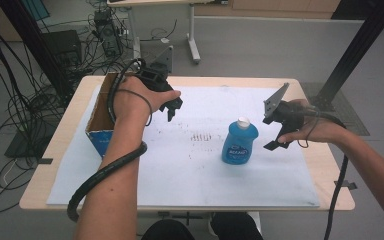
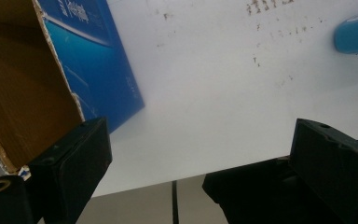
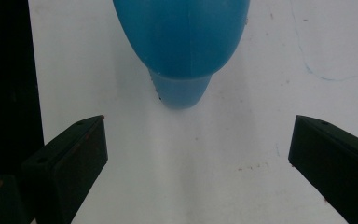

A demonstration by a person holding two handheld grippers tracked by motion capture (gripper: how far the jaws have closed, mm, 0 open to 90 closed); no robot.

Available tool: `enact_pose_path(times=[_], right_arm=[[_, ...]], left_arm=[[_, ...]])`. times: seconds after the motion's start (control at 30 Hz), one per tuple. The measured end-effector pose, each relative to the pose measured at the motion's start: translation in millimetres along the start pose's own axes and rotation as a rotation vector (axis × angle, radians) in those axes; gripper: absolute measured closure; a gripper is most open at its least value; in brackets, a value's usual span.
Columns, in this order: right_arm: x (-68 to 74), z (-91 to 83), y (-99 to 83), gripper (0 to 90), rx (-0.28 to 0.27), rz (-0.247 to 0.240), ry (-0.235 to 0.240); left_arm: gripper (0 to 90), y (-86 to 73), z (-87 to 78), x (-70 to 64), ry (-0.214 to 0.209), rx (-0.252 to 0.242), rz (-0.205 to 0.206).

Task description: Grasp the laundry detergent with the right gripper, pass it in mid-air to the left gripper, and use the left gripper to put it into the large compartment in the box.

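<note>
On white sheet (image 1: 180, 165): one blue bottle (image 1: 240, 141), one box (image 1: 102, 117).

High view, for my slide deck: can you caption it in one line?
Right gripper open beside the upright blue bottle; left gripper hovers near the box.

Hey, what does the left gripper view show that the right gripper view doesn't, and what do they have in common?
Left gripper view alone: the open cardboard box with its brown inside and blue printed side, close beside the left tongs, plus the table's near edge.

Right gripper view alone: the blue bottle seen close and centred ahead of the right tongs, and a faint blue pen line on the sheet.

Both: black jaws standing wide apart with nothing between them, the white sheet, and some part of the blue bottle.
</note>
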State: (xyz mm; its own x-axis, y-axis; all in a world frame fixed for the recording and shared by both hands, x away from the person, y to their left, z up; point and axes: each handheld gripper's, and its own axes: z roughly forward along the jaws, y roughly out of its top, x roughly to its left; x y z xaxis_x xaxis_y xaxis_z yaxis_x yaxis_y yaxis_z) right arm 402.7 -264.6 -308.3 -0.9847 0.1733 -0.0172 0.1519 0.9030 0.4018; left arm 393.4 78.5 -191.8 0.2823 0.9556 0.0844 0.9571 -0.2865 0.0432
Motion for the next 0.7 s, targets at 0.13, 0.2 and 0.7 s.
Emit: enact_pose_path(times=[0.13,0.2,0.7], right_arm=[[2.4,13.4,-7.6,4.2,-0.031,0.016,-0.004],[3.6,17.3,-9.8,4.1,-0.053,0.021,-0.003],[13.6,54.9,-24.1,3.5,-0.217,0.061,-0.009]], left_arm=[[6.2,-0.4,1.1,-0.4,0.0,-0.001,0.001],[6.2,-0.5,2.1,-0.9,-0.001,-0.001,-0.003],[6.2,0.5,5.4,-3.5,-0.003,0.007,0.006]])
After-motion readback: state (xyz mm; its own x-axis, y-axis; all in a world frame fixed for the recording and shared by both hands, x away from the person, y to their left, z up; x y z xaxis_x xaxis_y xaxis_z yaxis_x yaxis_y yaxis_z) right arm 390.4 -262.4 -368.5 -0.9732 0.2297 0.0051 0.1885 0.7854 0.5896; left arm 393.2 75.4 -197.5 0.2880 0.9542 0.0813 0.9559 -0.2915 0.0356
